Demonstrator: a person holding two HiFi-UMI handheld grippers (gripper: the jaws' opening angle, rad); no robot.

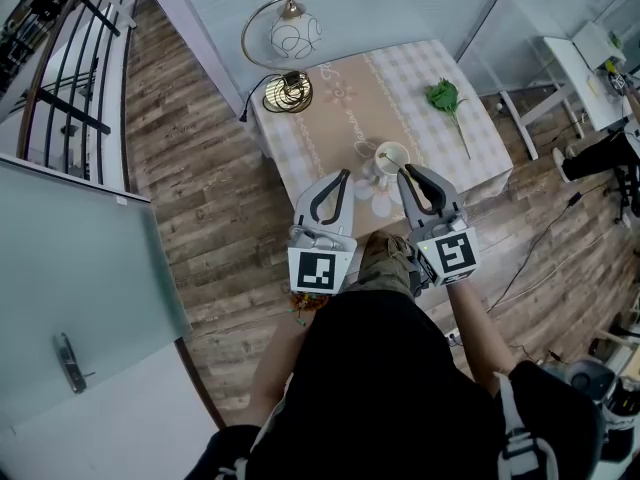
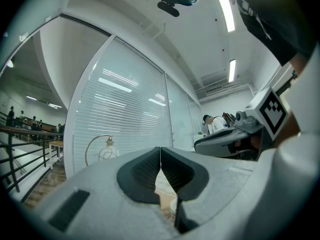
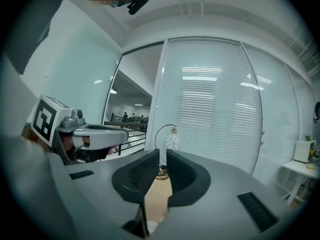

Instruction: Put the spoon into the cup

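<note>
A white cup (image 1: 391, 156) stands near the front edge of the small table (image 1: 330, 118). A thin spoon (image 1: 383, 155) leans inside it, handle up. My left gripper (image 1: 345, 174) hangs just left of the cup and nearer me, its jaws pressed together and empty (image 2: 160, 151). My right gripper (image 1: 403, 171) hovers at the cup's near right side. Its jaws stand almost touching, with only a thin slit between them and nothing in it (image 3: 163, 154). A sliver of the cup's rim (image 2: 173, 206) shows below the left jaws.
A white arched lamp (image 1: 285, 38) with a coiled cord (image 1: 288, 91) stands at the table's far left corner. A green sprig (image 1: 445, 98) lies at the right. Behind the table are glass walls with blinds. A railing (image 1: 70, 68) runs on the left and a white desk (image 1: 590, 58) stands on the right.
</note>
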